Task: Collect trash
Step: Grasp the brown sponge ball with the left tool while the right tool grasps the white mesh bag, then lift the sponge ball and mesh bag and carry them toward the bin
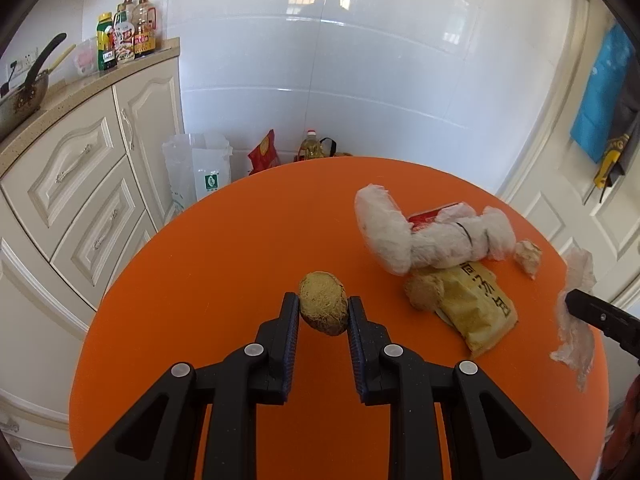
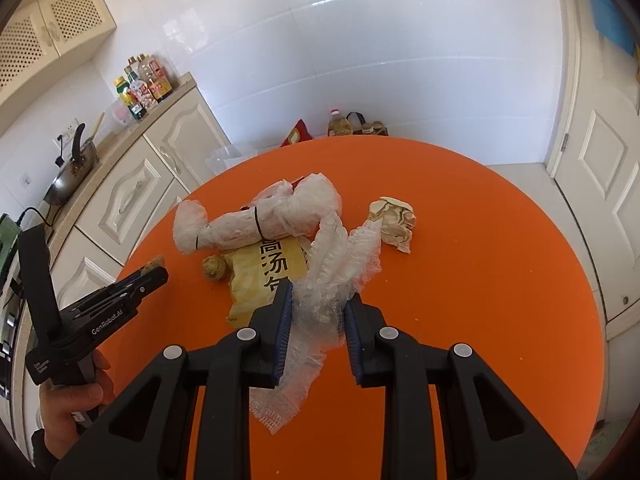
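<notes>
My left gripper [image 1: 323,307] is shut on a brown fibrous lump [image 1: 323,302] and holds it above the round orange table [image 1: 224,248]. My right gripper [image 2: 317,300] is shut on a crumpled clear plastic wrap [image 2: 340,256], which also shows in the left wrist view [image 1: 576,320]. On the table lie a white plastic bundle tied with black bands [image 2: 256,224], a yellow packet with black characters [image 2: 264,276], a second brown lump [image 2: 213,267] and a crumpled beige paper [image 2: 394,222].
Cream kitchen cabinets [image 1: 80,184] stand left of the table, with a wok [image 1: 20,100] and sauce bottles [image 1: 126,34] on the counter. Bags and an oil bottle [image 1: 310,146] sit on the floor behind the table. A white door [image 2: 604,184] is at the right.
</notes>
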{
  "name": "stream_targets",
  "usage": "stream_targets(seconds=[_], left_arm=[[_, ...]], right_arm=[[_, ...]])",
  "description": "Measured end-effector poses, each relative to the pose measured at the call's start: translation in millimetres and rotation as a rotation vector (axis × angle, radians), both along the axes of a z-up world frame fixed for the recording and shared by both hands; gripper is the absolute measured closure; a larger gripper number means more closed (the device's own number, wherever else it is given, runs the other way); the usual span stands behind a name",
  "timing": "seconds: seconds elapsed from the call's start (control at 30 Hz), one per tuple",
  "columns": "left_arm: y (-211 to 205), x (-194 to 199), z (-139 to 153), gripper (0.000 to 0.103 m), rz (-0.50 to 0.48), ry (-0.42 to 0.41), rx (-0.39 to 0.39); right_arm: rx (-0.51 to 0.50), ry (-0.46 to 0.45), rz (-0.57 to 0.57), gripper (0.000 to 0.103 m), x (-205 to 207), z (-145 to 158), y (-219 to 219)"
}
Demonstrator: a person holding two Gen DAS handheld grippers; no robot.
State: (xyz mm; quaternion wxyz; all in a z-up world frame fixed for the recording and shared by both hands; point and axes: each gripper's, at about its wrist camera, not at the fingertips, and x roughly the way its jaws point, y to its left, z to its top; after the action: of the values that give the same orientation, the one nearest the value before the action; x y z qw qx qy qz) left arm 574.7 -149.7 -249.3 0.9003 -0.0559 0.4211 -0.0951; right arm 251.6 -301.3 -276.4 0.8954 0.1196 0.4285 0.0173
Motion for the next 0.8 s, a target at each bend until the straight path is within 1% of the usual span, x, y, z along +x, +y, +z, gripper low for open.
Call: stream_targets(seconds=[0.07,0.13,0.17,0.27,0.37,0.47,0.5,0.53,0.63,0.67,0.8], left_arm=[[3,-13,6,0.083,-0.001,-0.018,0.005],[6,-15,11,0.083,-0.007,-0.038,0.009],[2,-27,12,0.083,-0.011,-0.049,0.008],[3,-44,26,0.083,-0.029,-0.086,0.008],[-1,-89,39,0.083,-0.056,-0.125,0.007],[-11,-119,54,0.083,-0.091,-0.172,0.004],[-7,-150,59,0.083,-0.102,-0.188,0.003],[-17,-192,71,0.083,-0.112,-0.205,0.006],[-27,-219,86,0.083,-0.150,-0.246,0.004],[-27,-240,89,0.083,-0.161,-0.260,0.002],[-37,-287,114,0.083,-0.202,-0.313,-0.011]], right_arm=[[-0.004,-0.011,0.001,0.079,-7,4,0],[-0.005,-0.024,0.001,0.079,-15,9,-1],[-0.008,-0.032,0.003,0.079,-18,12,-2],[-0.024,-0.063,0.006,0.079,-31,25,-4],[-0.039,-0.099,0.003,0.079,-45,40,-6],[-0.051,-0.144,0.000,0.079,-61,58,-9],[-0.057,-0.160,-0.003,0.079,-66,64,-11],[-0.059,-0.173,-0.004,0.079,-71,70,-13],[-0.066,-0.214,-0.010,0.079,-87,86,-20],[-0.068,-0.228,-0.013,0.079,-93,92,-23],[-0.079,-0.274,-0.023,0.079,-115,111,-33]])
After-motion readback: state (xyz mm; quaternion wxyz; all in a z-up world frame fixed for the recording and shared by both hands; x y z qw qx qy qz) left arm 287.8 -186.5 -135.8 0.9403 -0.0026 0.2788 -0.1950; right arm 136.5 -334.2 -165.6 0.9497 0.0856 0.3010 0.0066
